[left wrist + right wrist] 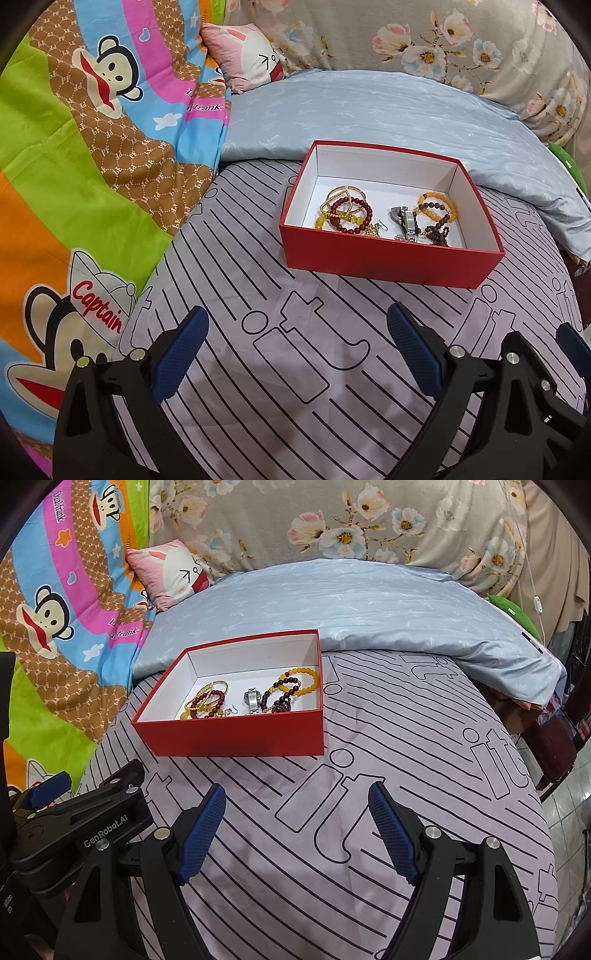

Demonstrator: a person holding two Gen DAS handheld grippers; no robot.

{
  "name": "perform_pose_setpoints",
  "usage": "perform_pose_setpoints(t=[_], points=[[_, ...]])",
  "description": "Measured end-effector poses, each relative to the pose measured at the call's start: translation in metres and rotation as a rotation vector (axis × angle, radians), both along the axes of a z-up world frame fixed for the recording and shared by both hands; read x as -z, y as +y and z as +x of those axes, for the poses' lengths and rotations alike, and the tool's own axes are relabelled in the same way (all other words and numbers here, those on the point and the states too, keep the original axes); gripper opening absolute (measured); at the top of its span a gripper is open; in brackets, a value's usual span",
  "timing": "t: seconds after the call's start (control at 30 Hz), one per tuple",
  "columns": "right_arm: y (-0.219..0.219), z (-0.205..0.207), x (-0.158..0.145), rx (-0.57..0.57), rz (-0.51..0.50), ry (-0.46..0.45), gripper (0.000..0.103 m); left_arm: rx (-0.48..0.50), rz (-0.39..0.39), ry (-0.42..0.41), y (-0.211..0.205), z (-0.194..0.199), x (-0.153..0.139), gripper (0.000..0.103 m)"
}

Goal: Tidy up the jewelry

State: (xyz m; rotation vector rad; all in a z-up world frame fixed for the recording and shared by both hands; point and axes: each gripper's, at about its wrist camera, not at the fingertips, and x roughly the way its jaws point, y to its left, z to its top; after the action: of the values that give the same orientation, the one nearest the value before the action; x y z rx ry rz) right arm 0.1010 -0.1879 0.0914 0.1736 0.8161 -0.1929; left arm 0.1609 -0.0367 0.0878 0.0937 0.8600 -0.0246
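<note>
Striped bed sheet [295, 369] under left gripper [297, 321], spread wide and empty, red box [388, 258] of tangled jewelry [349, 216] ahead; right gripper [297, 797] likewise wide, box [236, 734] well ahead — bracelets likely to snag together when lifted.

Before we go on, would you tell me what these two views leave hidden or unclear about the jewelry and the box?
- Left wrist view: the red box near wall hides the lower ends of the silver watch and dark beads.
- Right wrist view: the same wall of the red box cuts off the tangled pieces; the small hook is too small to identify.
- Both views: the overlapping bracelets cannot be counted, and the box's underside is hidden.
</note>
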Motion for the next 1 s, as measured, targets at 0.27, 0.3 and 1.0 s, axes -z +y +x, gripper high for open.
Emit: perform_pose_setpoints(t=[0.27, 0.3, 1.0], points=[[0.0, -0.0001, 0.0, 0.0, 0.0, 0.0, 0.078, 0.0, 0.0, 0.003, 0.0005, 0.0, 0.0004, 0.095], [-0.0001, 0.0, -0.0001, 0.0, 0.001, 0.0, 0.078, 0.0, -0.001, 0.002, 0.0005, -0.0001, 0.0004, 0.095], [0.0001, -0.0011, 0.0009, -0.002, -0.002, 0.003, 0.078, -0.001, 0.009, 0.008, 0.0002, -0.0003, 0.0023, 0.095]])
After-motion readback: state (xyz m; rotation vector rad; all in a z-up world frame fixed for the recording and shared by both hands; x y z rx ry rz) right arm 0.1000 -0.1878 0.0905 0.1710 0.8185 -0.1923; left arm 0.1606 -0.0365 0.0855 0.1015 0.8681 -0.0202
